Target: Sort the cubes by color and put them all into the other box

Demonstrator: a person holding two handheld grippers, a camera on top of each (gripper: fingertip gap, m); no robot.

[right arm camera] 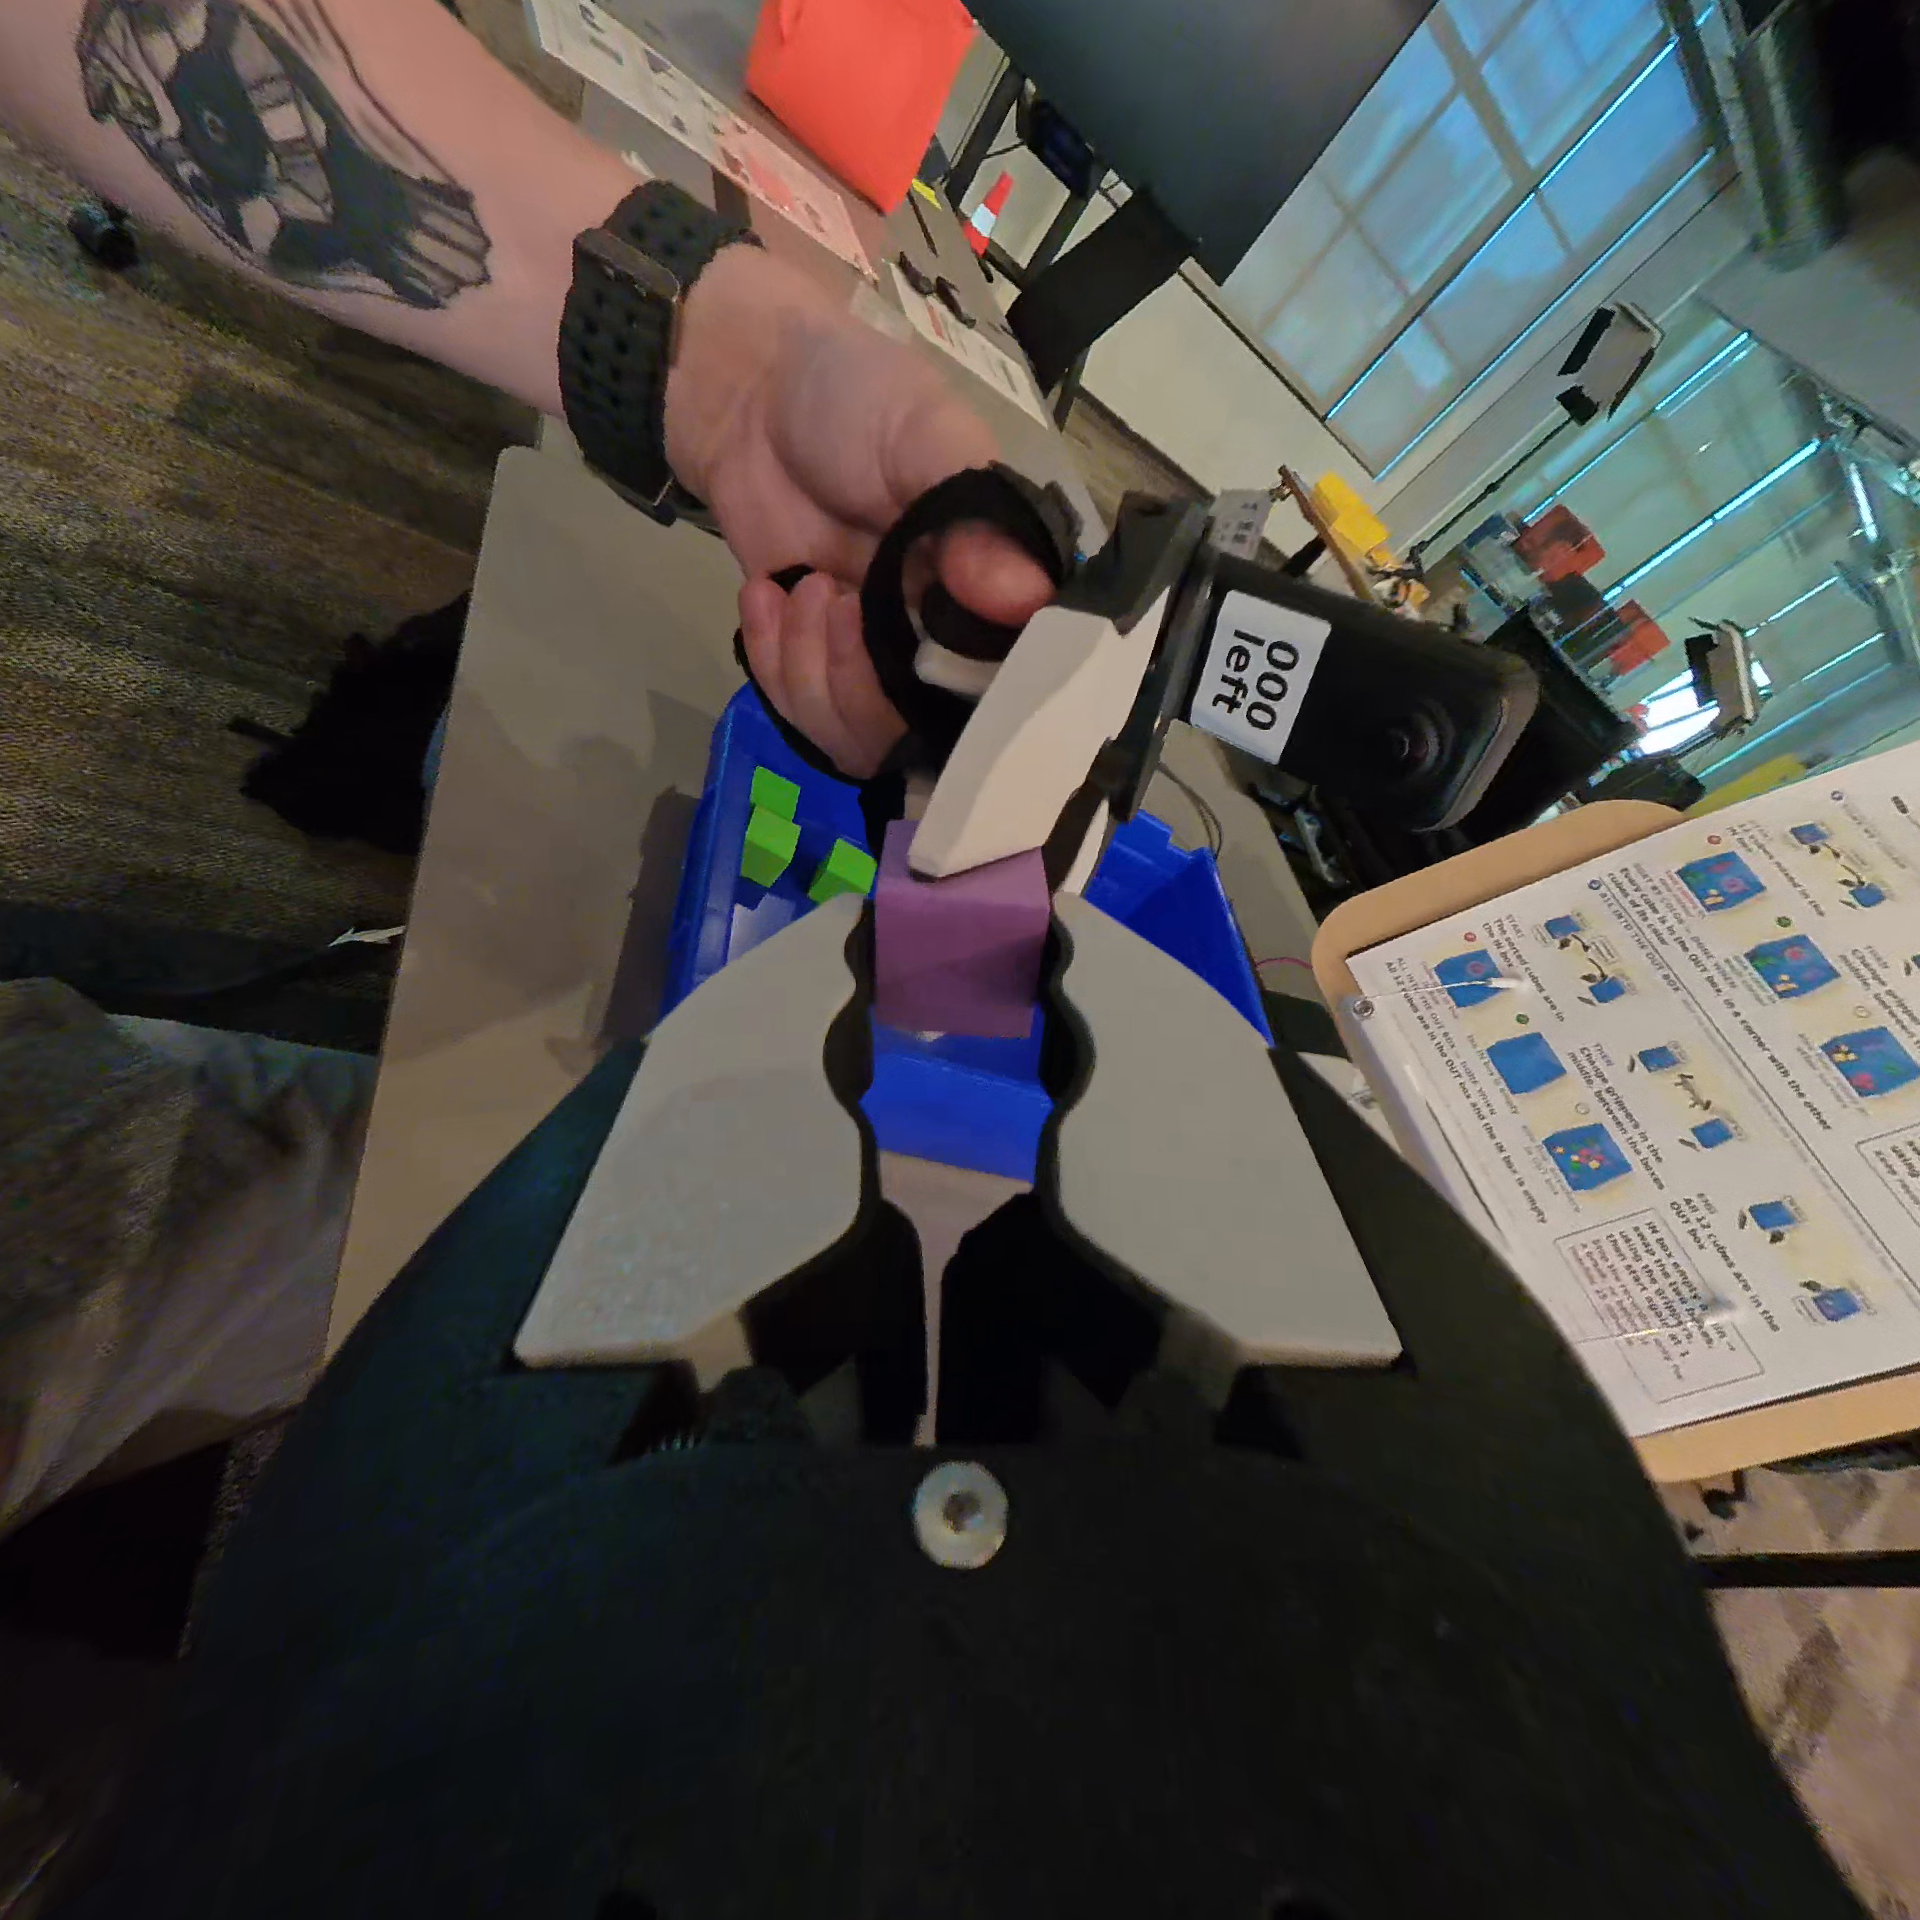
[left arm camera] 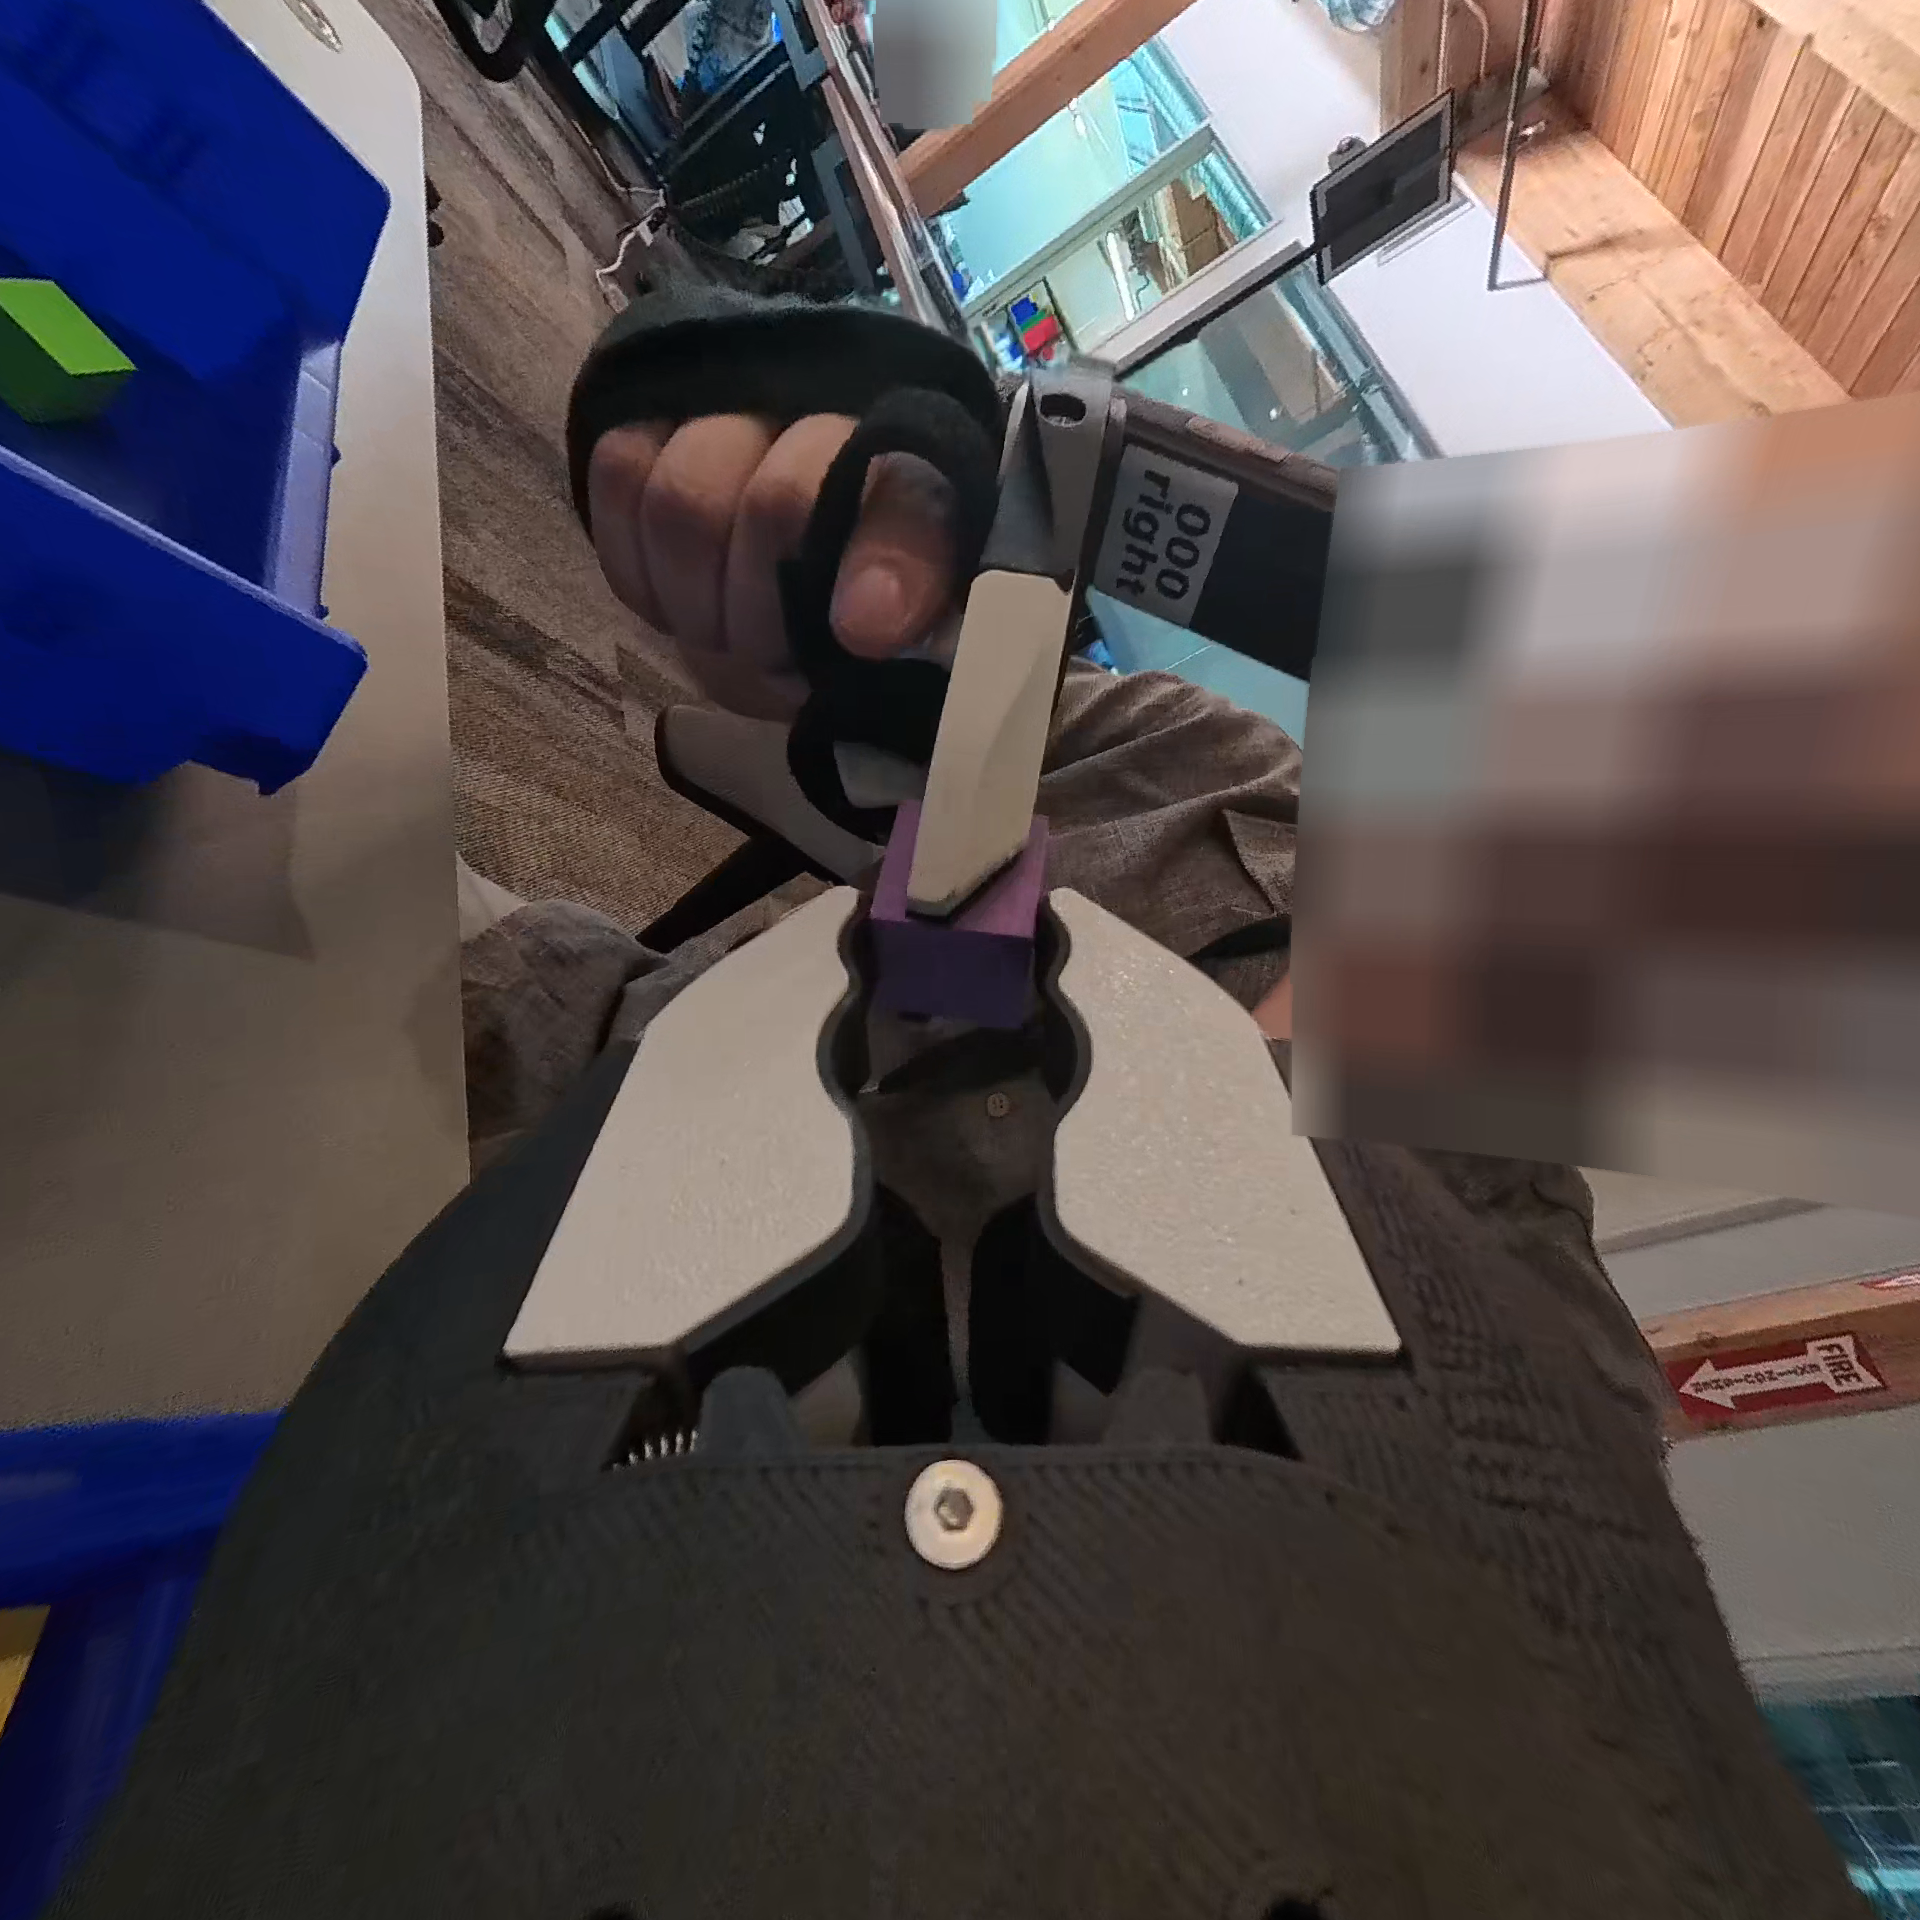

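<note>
While both grippers clamp purple cube [left arm camera: 951, 961], green cubes [right arm camera: 774, 836] right-view only

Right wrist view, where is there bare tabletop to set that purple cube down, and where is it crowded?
Bare grey tabletop lies left of the blue bin, out to the table's carpet-side edge. Crowded: the bin, holding green cubes, and the instruction sheet on the right. Both the left gripper and the right gripper pinch the purple cube above the bin.

light: bright, even daylight from windows [right arm camera: 1538, 239] | shadows: soft | edges: fisheye-warped, blurred | centre: sharp
</note>
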